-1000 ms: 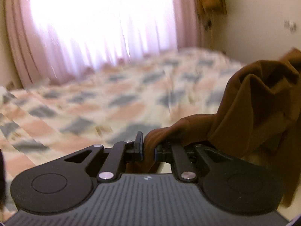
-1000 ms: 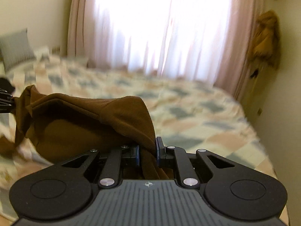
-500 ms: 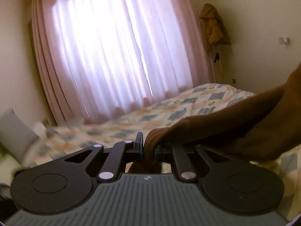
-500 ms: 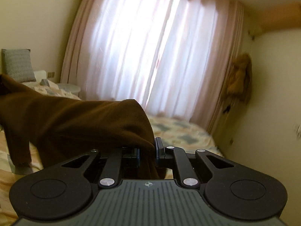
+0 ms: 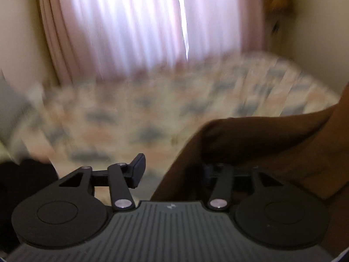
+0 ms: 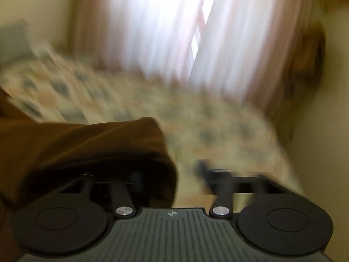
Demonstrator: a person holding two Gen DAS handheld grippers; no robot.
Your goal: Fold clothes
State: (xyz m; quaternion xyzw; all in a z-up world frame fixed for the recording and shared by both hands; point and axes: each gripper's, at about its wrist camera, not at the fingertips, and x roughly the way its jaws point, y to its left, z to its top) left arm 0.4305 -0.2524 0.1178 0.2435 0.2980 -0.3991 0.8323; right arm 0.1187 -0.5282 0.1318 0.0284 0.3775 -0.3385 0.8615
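Note:
A brown garment (image 5: 261, 144) lies across the right side of the left wrist view and covers the right finger of my left gripper (image 5: 172, 168). Its jaws are opening; the left finger (image 5: 137, 168) stands bare and nothing is pinched between the pads. In the right wrist view the same brown garment (image 6: 87, 146) drapes over the left finger of my right gripper (image 6: 172, 170). These jaws are opening too, with the blurred right finger (image 6: 205, 170) free of cloth. Both views are smeared by motion.
A bed with a checked pastel cover (image 5: 135, 120) fills the middle ground below pink curtains (image 5: 135, 26) over a bright window. A grey pillow (image 6: 13, 37) sits at the far left. A brown coat (image 6: 314, 54) hangs on the right wall. Something dark (image 5: 21, 181) sits at lower left.
Both grippers were shut on the brown garment's edge; now their jaws have parted and the cloth only hangs over one finger each. Both cameras have swung down toward the bed.

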